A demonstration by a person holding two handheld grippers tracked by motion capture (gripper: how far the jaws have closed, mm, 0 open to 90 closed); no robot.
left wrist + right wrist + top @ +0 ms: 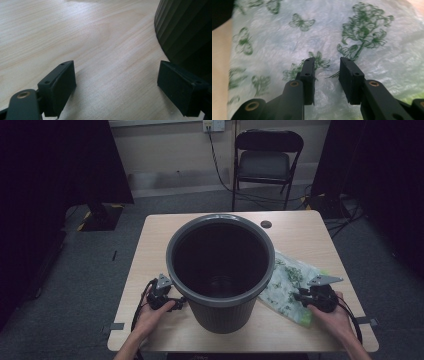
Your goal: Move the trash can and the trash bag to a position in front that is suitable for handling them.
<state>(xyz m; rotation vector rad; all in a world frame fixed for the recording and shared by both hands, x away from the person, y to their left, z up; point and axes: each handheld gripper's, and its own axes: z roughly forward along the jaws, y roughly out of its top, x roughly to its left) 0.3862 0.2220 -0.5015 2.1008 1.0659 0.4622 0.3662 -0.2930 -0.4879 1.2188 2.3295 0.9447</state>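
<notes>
A tall dark grey ribbed bin (222, 312) stands in the middle of the light wooden table (300, 227), with nothing visible inside it. To its right lies a crumpled white plastic bag (290, 280) printed with green butterflies and flowers. At the bin's left foot, my left gripper (179, 301) rests low on the table, wide open and empty. In the left gripper view its jaws (117, 75) frame bare wood, and the bin wall (185, 30) is just beside the right jaw. My right gripper (300, 296) hovers over the bag (287, 37), and its jaws (327, 62) stand narrowly apart with nothing pinched.
A dark folding chair (267, 160) stands beyond the table's far edge, with cables on the floor near it. A round cable hole (266, 224) sits in the table behind the bin. Black curtains hang on both sides.
</notes>
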